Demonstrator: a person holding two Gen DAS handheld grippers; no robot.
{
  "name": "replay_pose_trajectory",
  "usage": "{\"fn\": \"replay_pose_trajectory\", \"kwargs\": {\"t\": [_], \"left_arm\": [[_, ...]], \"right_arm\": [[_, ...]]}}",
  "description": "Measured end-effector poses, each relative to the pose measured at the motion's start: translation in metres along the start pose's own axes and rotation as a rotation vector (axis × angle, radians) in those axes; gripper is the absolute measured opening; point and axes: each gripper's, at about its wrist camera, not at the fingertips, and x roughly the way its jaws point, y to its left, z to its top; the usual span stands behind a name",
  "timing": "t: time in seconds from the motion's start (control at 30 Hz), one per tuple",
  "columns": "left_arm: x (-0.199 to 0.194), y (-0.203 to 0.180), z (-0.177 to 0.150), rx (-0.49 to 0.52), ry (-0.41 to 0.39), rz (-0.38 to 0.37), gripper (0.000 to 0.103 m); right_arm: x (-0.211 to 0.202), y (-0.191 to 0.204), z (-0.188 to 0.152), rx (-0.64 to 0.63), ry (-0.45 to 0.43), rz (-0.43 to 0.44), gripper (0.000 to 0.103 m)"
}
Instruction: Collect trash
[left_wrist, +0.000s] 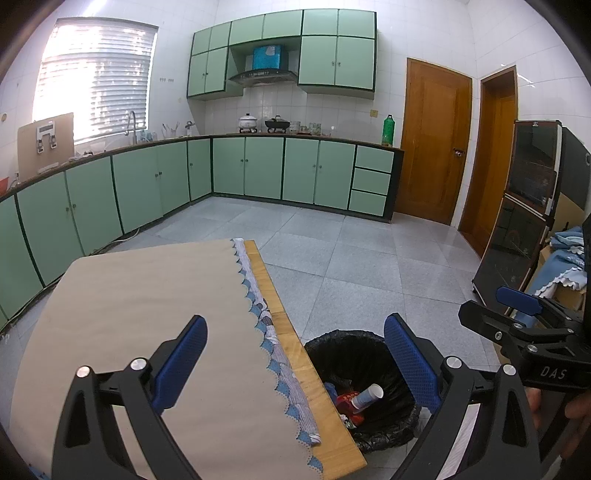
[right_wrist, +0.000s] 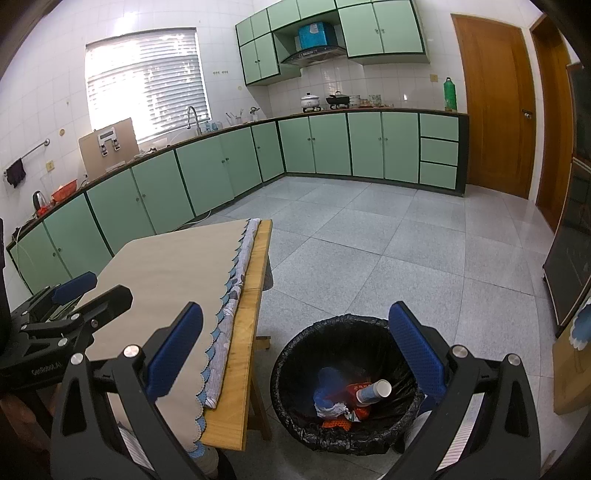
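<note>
A black-lined trash bin (left_wrist: 360, 349) (right_wrist: 347, 332) stands on the floor beside the wooden table (left_wrist: 295, 354) (right_wrist: 251, 314). Inside lie a paper cup (left_wrist: 367, 395) (right_wrist: 373, 392), red wrappers (right_wrist: 354, 391), crumpled paper (right_wrist: 334, 409) and something blue (right_wrist: 328, 380). My left gripper (left_wrist: 295, 358) is open, held over the table's edge and the bin, with nothing between its fingers. My right gripper (right_wrist: 295, 347) is open too, above the bin, empty. Each gripper shows in the other's view: the right one (left_wrist: 517, 306), the left one (right_wrist: 74, 288).
A beige cloth (left_wrist: 147, 314) (right_wrist: 173, 266) with a blue scalloped hem covers the table. Green cabinets (left_wrist: 243, 170) line the far walls. A dark glass cabinet (left_wrist: 524, 206) and folded blue cloths (left_wrist: 569, 258) stand at the right. Grey tiled floor (right_wrist: 369, 240) lies beyond the bin.
</note>
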Motion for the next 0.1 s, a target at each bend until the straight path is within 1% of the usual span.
{"fn": "replay_pose_trajectory", "kwargs": {"t": [0.1], "left_arm": [[0.0010,-0.0002,0.0004,-0.001,0.004,0.002,0.095]], "right_arm": [[0.0002,0.0001,-0.0004,0.000,0.001,0.001,0.098]]}}
